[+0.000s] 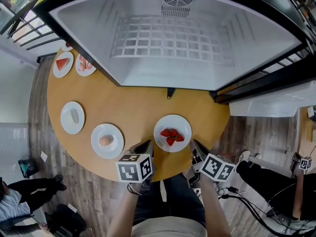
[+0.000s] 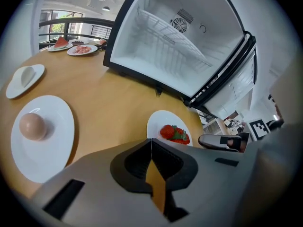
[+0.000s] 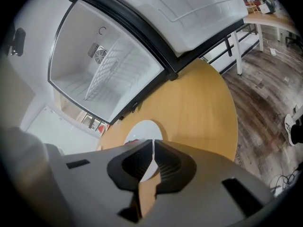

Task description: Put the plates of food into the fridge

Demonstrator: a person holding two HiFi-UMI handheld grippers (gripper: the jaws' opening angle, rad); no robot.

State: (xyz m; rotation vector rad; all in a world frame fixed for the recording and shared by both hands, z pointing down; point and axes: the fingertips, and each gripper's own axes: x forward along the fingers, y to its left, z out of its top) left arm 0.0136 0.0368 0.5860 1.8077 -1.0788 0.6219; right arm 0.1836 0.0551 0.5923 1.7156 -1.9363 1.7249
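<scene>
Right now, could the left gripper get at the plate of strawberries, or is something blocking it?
Probably yes. The left gripper sits right beside the plate of strawberries, with only bare table between them. Its jaws are shut on nothing, so they would need to open first.

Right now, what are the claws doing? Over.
Shut, empty: left claw, right claw. Unheld on yellow wooden table: white round plate of red strawberries. Open, unblocked: white fridge.

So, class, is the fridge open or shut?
Open: the fridge shows its white inside and wire shelf.
</scene>
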